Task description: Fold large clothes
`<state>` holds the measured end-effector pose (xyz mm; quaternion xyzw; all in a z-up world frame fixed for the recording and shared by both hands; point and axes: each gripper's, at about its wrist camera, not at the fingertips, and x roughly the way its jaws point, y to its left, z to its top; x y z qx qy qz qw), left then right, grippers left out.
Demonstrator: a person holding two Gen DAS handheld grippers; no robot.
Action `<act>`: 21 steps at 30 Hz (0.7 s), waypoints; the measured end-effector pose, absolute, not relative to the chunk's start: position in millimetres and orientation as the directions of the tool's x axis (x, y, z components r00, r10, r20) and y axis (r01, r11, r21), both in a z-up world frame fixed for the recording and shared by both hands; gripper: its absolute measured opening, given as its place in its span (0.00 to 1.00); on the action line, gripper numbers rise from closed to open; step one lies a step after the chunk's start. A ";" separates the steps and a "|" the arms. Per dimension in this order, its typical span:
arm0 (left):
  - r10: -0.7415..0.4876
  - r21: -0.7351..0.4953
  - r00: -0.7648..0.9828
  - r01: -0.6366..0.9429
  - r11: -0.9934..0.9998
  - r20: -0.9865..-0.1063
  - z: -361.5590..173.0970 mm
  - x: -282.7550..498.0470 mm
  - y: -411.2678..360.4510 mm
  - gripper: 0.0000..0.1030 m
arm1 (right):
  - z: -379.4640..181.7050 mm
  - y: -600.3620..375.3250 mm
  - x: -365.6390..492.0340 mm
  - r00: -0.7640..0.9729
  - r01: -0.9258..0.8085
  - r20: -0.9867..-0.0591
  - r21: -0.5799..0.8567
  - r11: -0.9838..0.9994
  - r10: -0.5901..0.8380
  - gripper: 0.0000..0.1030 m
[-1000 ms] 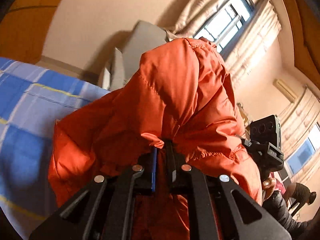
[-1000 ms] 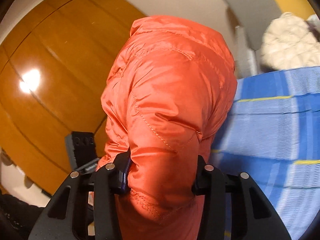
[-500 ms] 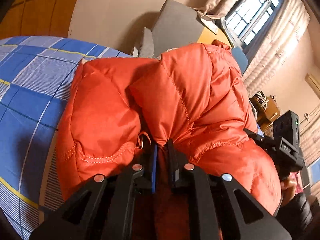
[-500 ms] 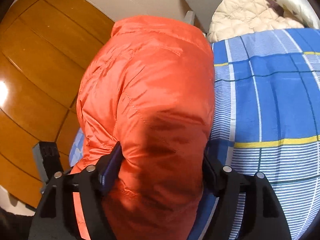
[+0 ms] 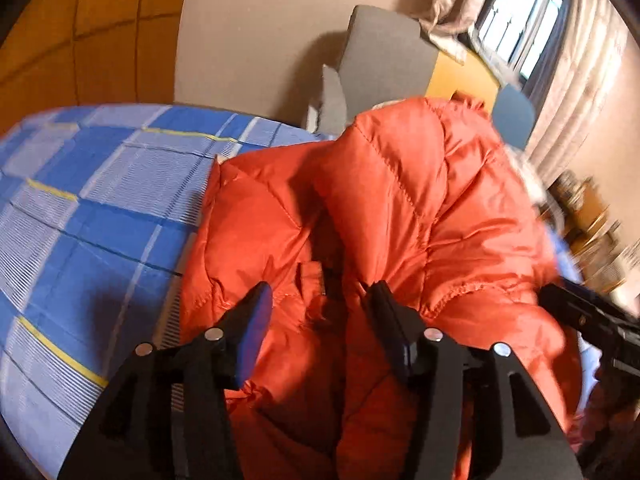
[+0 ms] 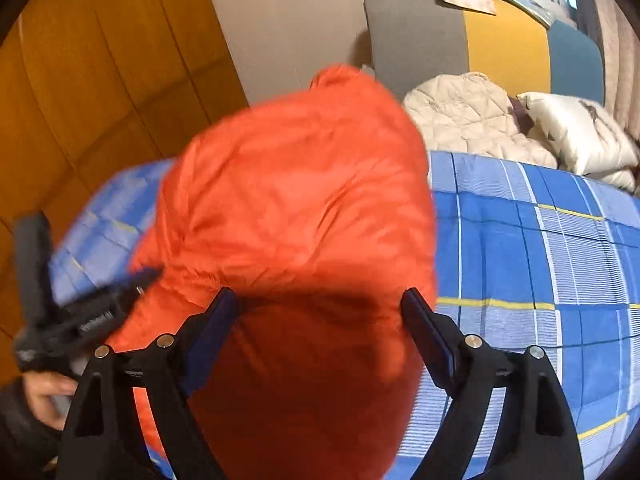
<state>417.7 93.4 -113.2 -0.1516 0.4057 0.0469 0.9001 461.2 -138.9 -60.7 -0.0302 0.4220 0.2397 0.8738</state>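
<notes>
An orange puffer jacket (image 5: 392, 208) lies bunched on the blue checked bed cover (image 5: 100, 208). My left gripper (image 5: 320, 304) is open, its jaws spread over the jacket's hem with fabric between them. In the right wrist view the jacket (image 6: 304, 208) bulges up and is blurred. My right gripper (image 6: 320, 304) is open wide, with a thick fold of the jacket between its jaws. The other gripper shows at the right edge of the left wrist view and at the left of the right wrist view.
A cream quilted jacket (image 6: 468, 120) and a white pillow (image 6: 576, 132) lie at the head of the bed against a grey, yellow and teal headboard (image 6: 500, 36). A wooden wardrobe (image 6: 100, 60) stands on the left. A window with curtains (image 5: 532, 16) is at the right.
The jacket came down from held up in the air onto the bed. My left gripper went from shut on the hem to open. My right gripper's jaws spread wider.
</notes>
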 end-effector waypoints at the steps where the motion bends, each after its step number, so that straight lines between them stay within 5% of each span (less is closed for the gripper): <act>1: -0.027 -0.221 0.664 -0.211 0.952 -0.747 -111.4 416.9 91.9 0.52 | -61.7 -136.7 459.7 0.540 -0.432 -0.755 0.132 0.892 0.373 0.84; 21: 0.019 -0.204 0.786 -0.183 0.962 -0.619 -39.7 326.2 70.5 0.79 | -32.7 -142.7 389.9 0.689 -0.255 -0.686 0.073 0.964 0.234 0.89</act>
